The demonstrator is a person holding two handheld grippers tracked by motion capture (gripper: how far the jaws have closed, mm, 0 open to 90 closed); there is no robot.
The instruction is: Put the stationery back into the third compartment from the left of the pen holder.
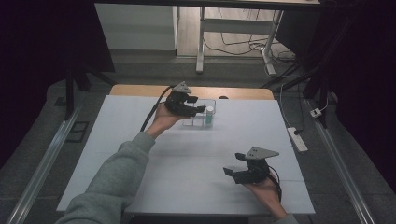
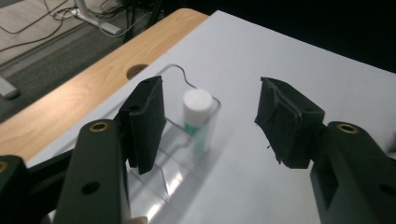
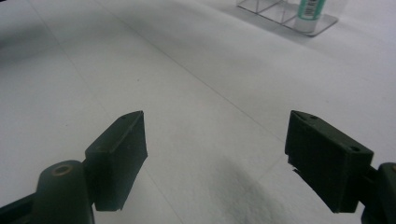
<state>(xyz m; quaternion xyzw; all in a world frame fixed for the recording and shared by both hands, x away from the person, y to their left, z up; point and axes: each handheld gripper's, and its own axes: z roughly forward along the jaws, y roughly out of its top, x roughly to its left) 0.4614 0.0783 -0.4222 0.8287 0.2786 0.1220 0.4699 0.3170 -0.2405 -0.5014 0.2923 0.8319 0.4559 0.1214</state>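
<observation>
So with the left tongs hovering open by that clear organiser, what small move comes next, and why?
Probably ease the left tongs forward and down around the white-capped bottle. Their jaws stand wide open just short of it, and the bottle stands upright in the end compartment of the clear organiser, not yet gripped. The right tongs sit open, far off near the table's front edge.

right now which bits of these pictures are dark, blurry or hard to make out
High view: dim, black at both sides, only the white table bright. Left gripper view: near jaws soft, bottle fairly sharp, clear holder glints. Right gripper view: soft shadow under the jaws, bottle cropped at the top.
</observation>
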